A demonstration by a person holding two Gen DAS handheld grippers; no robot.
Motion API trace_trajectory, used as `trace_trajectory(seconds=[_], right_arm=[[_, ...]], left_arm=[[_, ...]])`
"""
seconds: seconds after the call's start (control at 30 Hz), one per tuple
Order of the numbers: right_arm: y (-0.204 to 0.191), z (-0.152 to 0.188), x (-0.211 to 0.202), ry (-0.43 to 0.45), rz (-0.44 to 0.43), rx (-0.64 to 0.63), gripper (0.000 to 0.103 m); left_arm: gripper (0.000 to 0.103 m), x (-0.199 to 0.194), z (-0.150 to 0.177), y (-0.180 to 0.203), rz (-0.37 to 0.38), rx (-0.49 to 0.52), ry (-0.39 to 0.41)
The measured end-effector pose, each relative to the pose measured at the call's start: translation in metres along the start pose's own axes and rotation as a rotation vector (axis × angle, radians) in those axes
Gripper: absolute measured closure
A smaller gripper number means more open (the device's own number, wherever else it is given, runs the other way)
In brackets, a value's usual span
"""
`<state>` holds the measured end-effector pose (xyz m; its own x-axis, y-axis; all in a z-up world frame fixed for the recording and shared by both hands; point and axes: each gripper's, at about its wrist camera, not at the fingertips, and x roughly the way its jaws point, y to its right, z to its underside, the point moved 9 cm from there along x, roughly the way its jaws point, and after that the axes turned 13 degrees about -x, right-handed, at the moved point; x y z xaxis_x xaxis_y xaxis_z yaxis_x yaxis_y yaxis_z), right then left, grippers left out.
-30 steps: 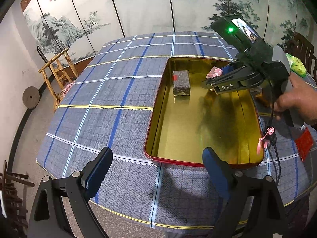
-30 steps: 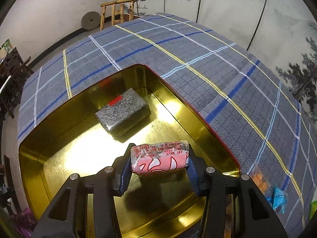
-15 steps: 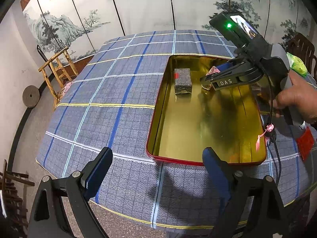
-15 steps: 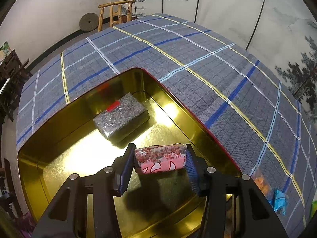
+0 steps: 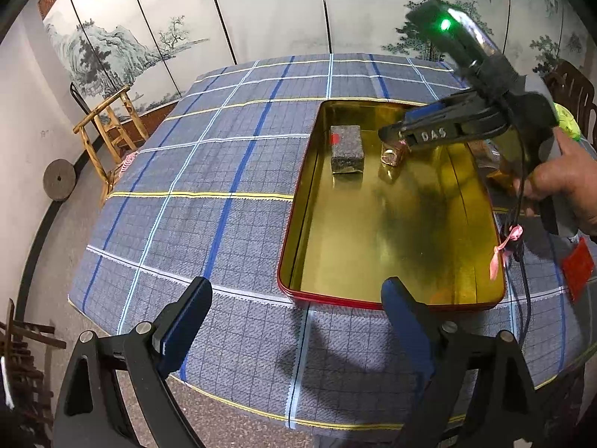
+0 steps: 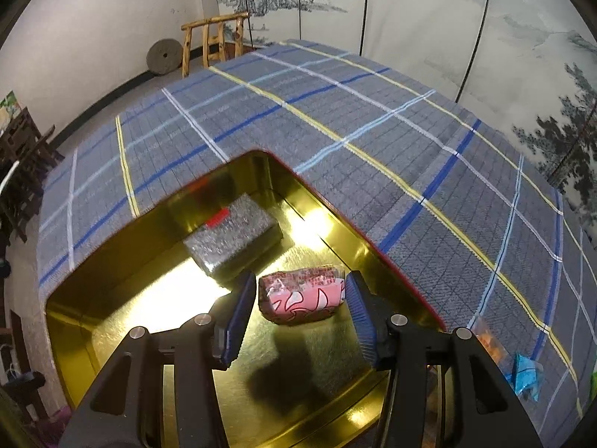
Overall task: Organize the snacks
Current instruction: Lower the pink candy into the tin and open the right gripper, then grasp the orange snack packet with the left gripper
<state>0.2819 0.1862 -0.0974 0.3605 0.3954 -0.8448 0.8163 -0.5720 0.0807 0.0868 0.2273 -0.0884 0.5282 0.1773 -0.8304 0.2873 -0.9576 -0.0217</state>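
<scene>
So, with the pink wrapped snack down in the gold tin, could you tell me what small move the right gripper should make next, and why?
Probably open a little wider and lift straight up. The pink wrapped snack lies on the floor of the gold tin beside the grey foil block, and the right gripper shows gaps between its blue pads and the wrapper, so a clean rise should not drag it.

1. The tin [image 6: 377,246] in front of me is metal, gold inside and mirror-glossy, with a red-lacquered rim.
2. My tablecloth [image 5: 209,171] is woven cloth, matt and coarse.
3. The grey block snack [image 6: 231,237] wears a speckled, glittery wrap.
4. The pink packet [image 6: 302,295] between my right pads is shiny crinkled plastic film.
5. My left tongs [image 5: 294,317] are matt black plastic with ribbed blue pads [image 5: 186,321] and bright metal screws.
6. The stand [image 6: 212,43] by the wall is bare rough wood.
</scene>
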Motion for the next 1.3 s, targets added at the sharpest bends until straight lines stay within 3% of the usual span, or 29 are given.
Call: trace_trajectory(seconds=[0.33,0.6,0.8,1.0,1.17,1.3], right_arm=[[-0.010,-0.011,-0.067,0.173,-0.027,0.067,0.046],[-0.027,0.029,-0.148,0.309,-0.010,0.098,0.037],[-0.001,0.114,-0.219,0.381,0.139,0.232,0.031],[0.062,0.258,-0.258,0.307,0.306,0.521,0.031],[0.088,0.341,-0.260,0.265,0.341,0.673,0.031],[0.093,0.373,-0.253,0.253,0.337,0.711,0.031]], left_arm=[[0.013,-0.008,-0.001,0.005,-0.011,0.015,0.009],[0.013,-0.020,0.000,0.019,-0.015,0.041,0.026],[0.013,-0.038,-0.002,0.046,0.019,0.090,0.051],[0.013,-0.053,-0.003,0.100,0.165,0.154,0.027],[0.013,-0.054,-0.014,0.157,0.301,0.201,-0.002],[0.013,-0.040,-0.026,0.202,0.367,0.235,-0.035]])
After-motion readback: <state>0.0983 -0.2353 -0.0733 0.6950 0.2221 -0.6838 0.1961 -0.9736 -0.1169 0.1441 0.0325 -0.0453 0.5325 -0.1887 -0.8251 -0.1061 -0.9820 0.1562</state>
